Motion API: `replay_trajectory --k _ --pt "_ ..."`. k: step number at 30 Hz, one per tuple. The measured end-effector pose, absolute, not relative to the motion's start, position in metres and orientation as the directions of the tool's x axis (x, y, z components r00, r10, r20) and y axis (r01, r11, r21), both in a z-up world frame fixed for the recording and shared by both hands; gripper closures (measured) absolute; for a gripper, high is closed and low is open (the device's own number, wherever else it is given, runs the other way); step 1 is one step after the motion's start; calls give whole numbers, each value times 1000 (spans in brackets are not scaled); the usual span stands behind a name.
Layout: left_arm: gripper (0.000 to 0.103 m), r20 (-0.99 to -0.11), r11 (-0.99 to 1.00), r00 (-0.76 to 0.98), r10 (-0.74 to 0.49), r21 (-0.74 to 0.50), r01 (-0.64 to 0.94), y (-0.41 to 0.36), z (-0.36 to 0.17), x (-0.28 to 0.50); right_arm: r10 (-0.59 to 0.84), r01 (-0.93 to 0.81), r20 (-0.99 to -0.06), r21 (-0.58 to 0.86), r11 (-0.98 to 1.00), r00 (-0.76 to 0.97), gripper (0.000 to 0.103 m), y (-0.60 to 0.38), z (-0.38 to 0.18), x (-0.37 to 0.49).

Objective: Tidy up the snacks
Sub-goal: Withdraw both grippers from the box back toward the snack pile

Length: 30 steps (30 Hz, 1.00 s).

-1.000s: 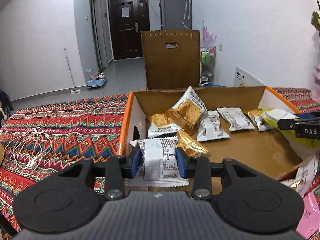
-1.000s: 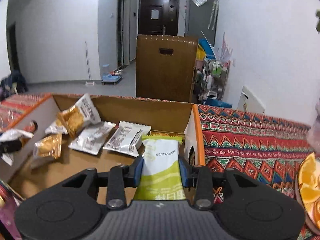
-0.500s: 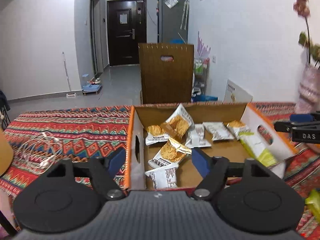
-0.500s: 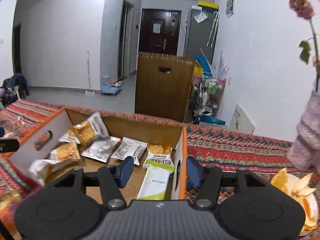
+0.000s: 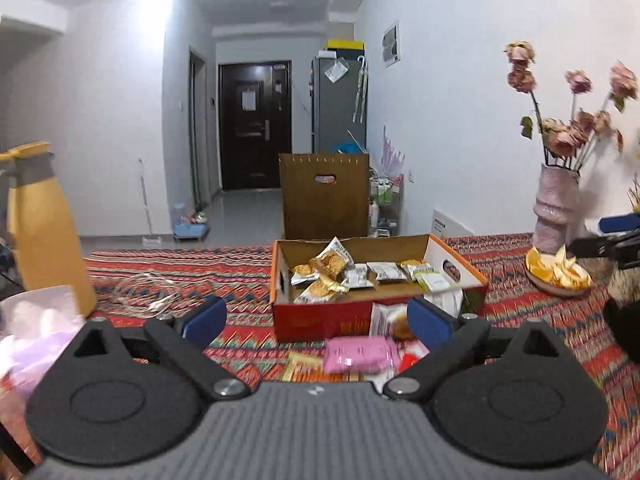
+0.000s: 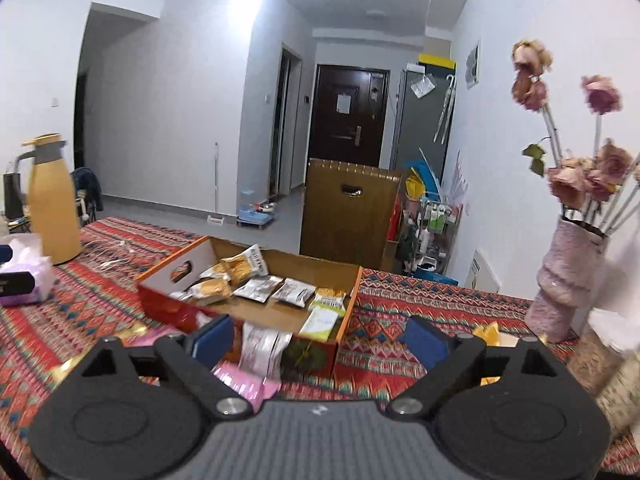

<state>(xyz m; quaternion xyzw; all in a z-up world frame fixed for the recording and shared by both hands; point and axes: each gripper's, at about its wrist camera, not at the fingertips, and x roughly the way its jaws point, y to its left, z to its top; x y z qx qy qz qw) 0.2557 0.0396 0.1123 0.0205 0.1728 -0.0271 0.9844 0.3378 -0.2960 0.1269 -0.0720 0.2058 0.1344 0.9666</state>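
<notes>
Snacks (image 5: 362,274) now lay in the box (image 5: 320,318); both tools, left (image 5: 316,318) and right (image 6: 320,340), had released theirs, stood wide open and empty, with pink packets (image 5: 358,354) waiting at six o'clock.

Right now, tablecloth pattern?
Red tablecloth with multicolour zigzag and diamond bands; clearest in right wrist view.

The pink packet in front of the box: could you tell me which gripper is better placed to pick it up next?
Probably the left. The pink packet lies between the open left gripper's fingers, just ahead of them. From the right gripper, also open, it sits low and off towards its left finger, partly hidden.
</notes>
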Motion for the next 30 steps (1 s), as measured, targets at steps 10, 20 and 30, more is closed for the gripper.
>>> replay_trajectory --k 10,20,30 --pt "0 -345 998 936 -65 -40 55 37 95 146 293 -352 -433 -60 934 852 2 -309 88 204" --pt "0 -448 998 892 -58 -35 48 26 53 95 218 -241 -512 22 970 831 2 -318 23 130" --pt "0 -536 995 839 -95 -64 71 17 28 112 226 -225 -584 76 971 780 2 -320 -8 128"
